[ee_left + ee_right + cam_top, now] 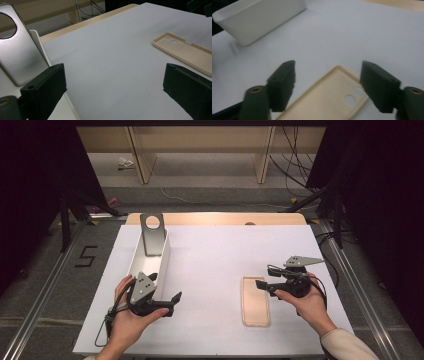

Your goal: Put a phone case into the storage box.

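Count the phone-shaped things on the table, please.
2: a flat beige plastic phone case lies on the white tabletop near the right claw; a silver metal phone leans inside the long white tray.

A: What is sitting in front of the left tool (112,87)?

B: Its two black jaws are standing wide apart with nothing between them, only the white sheet covering the counter (107,50).

A: And the cream phone case (185,51)?

B: It is lying flat on the sheet, open side up, beyond the right-hand jaw and apart from it. Its two round camera holes are sitting at its far end.

A: Anything on the other side?

B: A silver phone back (20,50) with a large round opening is leaning well away from the case, beyond the left-hand jaw, against the rim of a white tray (41,46).
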A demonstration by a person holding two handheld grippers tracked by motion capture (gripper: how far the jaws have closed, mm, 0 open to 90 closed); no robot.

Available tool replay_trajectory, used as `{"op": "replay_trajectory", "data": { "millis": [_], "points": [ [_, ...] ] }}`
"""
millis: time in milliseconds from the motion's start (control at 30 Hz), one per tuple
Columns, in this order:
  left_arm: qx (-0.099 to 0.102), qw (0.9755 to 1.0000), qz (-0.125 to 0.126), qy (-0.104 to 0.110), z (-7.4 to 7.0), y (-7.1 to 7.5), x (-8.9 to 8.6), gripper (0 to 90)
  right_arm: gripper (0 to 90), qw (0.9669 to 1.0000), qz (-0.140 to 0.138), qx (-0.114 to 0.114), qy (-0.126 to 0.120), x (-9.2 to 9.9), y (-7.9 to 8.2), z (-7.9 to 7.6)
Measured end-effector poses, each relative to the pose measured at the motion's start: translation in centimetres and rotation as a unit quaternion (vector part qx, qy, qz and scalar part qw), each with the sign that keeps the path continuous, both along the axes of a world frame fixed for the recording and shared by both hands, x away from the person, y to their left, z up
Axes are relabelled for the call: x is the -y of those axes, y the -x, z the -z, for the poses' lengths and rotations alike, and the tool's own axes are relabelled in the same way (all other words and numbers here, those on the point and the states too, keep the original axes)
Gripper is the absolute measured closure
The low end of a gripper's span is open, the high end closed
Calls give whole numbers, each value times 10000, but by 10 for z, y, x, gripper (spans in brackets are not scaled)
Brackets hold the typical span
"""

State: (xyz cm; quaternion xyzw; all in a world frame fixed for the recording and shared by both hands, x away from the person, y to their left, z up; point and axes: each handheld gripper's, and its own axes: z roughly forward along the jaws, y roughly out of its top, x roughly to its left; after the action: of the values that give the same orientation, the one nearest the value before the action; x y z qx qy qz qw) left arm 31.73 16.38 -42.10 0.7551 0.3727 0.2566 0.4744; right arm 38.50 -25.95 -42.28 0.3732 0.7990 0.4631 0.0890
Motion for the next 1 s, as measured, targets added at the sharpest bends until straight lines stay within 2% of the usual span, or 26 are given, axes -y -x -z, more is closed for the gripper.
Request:
{"op": "replay_trajectory", "data": {
  "millis": [67,200,333,500,600,833,1000],
  "points": [
    [5,10000,-10,-4,0,0,0,47,440,9999,-12,-86,78,2,0,1],
    [19,10000,-63,-26,1,0,-1,60,713,9980,131,-397,482,7,-1,3],
    [16,10000,-75,42,1,0,-3,79,881,9917,454,-789,907,7,-6,8],
    [-26,10000,-34,72,4,0,-2,87,900,9823,599,-1238,1270,3,-16,18],
    [-48,10000,-24,65,6,-1,-1,88,900,9773,649,-1393,1456,1,-20,22],
    [-34,10000,-36,64,6,0,-1,88,900,9700,827,-1578,1655,-1,-29,27],
    [-37,10000,-14,42,6,0,-1,88,900,9674,850,-1664,1710,-2,-33,31]
  ]
}}
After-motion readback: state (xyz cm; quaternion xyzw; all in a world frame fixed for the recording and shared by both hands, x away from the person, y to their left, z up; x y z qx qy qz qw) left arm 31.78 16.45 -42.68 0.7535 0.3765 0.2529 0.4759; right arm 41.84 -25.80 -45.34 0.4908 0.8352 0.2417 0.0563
